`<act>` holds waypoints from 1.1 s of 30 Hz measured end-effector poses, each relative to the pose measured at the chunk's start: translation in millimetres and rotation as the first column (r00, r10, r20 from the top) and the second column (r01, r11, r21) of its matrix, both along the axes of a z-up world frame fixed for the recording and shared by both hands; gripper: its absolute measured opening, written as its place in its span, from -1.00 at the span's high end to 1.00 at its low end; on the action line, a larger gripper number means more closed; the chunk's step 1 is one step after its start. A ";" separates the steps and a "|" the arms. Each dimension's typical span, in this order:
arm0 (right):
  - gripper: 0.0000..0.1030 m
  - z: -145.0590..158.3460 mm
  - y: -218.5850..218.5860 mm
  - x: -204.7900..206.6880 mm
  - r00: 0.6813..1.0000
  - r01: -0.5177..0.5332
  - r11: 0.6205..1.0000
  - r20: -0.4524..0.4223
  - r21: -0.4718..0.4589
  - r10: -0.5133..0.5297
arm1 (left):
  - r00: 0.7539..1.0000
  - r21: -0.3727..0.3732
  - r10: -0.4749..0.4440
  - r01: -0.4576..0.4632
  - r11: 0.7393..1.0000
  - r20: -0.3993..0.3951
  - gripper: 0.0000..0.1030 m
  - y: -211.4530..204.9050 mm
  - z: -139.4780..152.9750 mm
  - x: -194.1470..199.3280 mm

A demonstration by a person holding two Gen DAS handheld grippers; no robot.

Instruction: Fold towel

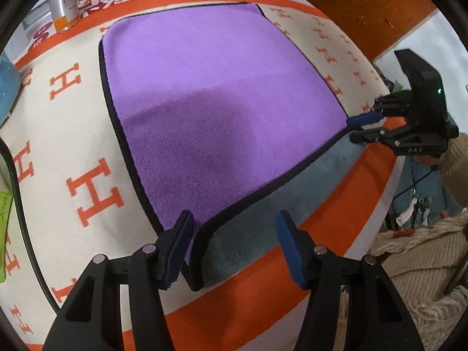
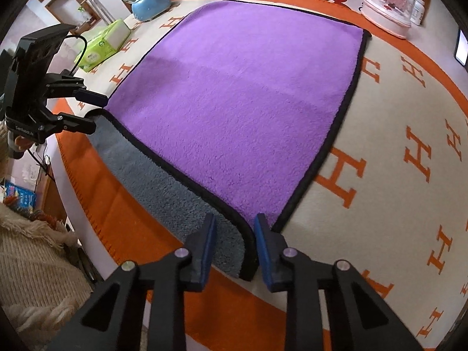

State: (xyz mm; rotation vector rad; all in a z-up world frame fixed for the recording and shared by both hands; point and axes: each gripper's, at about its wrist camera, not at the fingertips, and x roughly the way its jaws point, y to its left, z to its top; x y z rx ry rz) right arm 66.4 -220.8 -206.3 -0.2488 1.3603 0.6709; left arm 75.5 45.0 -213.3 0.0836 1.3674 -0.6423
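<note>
The towel [image 1: 222, 93] lies purple side up across the centre of both views, its near edge lifted off the blanket [image 1: 52, 122] so the grey underside shows. The step in hand is seizing the two near corners; next, both must clamp and carry the edge toward the top. The left gripper [image 1: 234, 251] stands wide apart around its corner, the right gripper [image 2: 234, 251] narrower, apparently not yet clamped.

The towel [image 1: 222, 93] was purple on its upper face, grey-blue underneath, and edged all round in black piping. It lay spread almost flat on the cloth, its far edge straight and its surface smooth. Along the near edge it lifted off the surface, both near corners raised, so the grey-blue underside [image 2: 163, 187] showed in a curled strip.
</note>
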 end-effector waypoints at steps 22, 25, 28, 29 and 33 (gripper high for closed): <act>0.90 6.4 -3.8 -6.2 0.999 -0.003 1.000 0.049 -0.014 0.004 | 1.000 0.079 -0.014 0.014 0.997 -0.005 0.80 5.9 -3.9 -7.8; 0.90 10.4 -4.5 -6.6 0.998 0.006 1.000 0.061 -0.008 -0.006 | 1.000 0.098 -0.013 0.013 0.995 0.001 0.86 4.9 -3.0 -9.7; 0.90 15.5 -6.0 -7.5 0.997 0.014 1.000 0.075 -0.002 -0.013 | 1.000 0.129 -0.021 0.018 0.992 0.021 0.90 0.6 1.2 -13.5; 0.90 17.8 -6.3 -8.1 0.996 0.015 1.000 0.083 -0.002 -0.015 | 0.999 0.136 -0.022 0.018 0.991 0.028 0.90 -0.5 3.4 -13.9; 0.90 26.0 -7.1 -7.8 0.994 0.031 1.000 0.106 0.004 -0.031 | 0.998 0.155 -0.002 -0.007 0.988 0.058 0.91 -3.1 14.7 -11.6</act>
